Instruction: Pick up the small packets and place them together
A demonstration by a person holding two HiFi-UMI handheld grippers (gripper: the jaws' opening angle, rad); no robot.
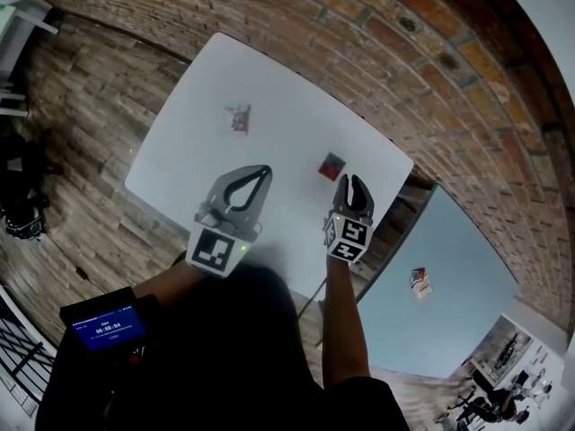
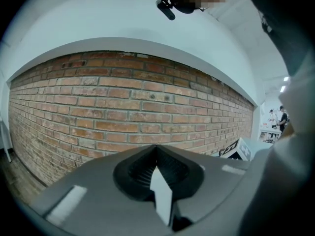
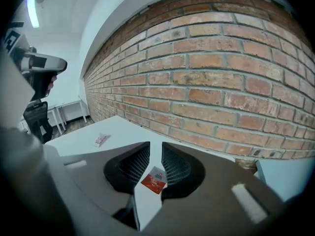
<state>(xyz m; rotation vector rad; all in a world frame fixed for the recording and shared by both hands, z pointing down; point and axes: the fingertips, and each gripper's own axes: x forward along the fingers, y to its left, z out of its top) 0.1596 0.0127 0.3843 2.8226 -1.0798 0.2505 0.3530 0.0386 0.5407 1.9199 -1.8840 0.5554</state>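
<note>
**Head view: packets lay apart on the white bench, neither claw gripping**

Head view showed a red brick wall point(image 1: 386, 52) curving across the frame from 12 to 4 o'clock, with a plank floor point(image 1: 81, 97) filling the 9 o'clock side. Against the wall stood the white bench point(image 1: 189, 160), set corner-on, bare apart from two packets. A second, pale blue table point(image 1: 458, 268) sat at 4 o'clock of the frame, well apart from the bench, with a third packet point(image 1: 420, 282) lying on it.

The person's dark sleeves rose from 6 o'clock, and a small device with a blue screen point(image 1: 106, 323) showed at 7 o'clock.

The left claw point(image 1: 263, 172) hovered over the near half of the bench. Its jaws were pressed together at the tips, and the left gripper view showed nothing between them, only brick wall beyond. The right claw point(image 1: 352, 183) hung over the bench's near right edge, tilted downward, its jaws spread by a narrow gap and pinching nothing.

The red packet point(image 1: 331, 165) lay flat on the bench at 11 o'clock of the right claw, just beside its tips; the right gripper view framed it in the gap between the jaws, apart from both pads. The pale packet point(image 1: 239, 118) lay flat at 11 o'clock of the left claw, farther up the bench, with the red packet well apart at its 4 o'clock.
</note>
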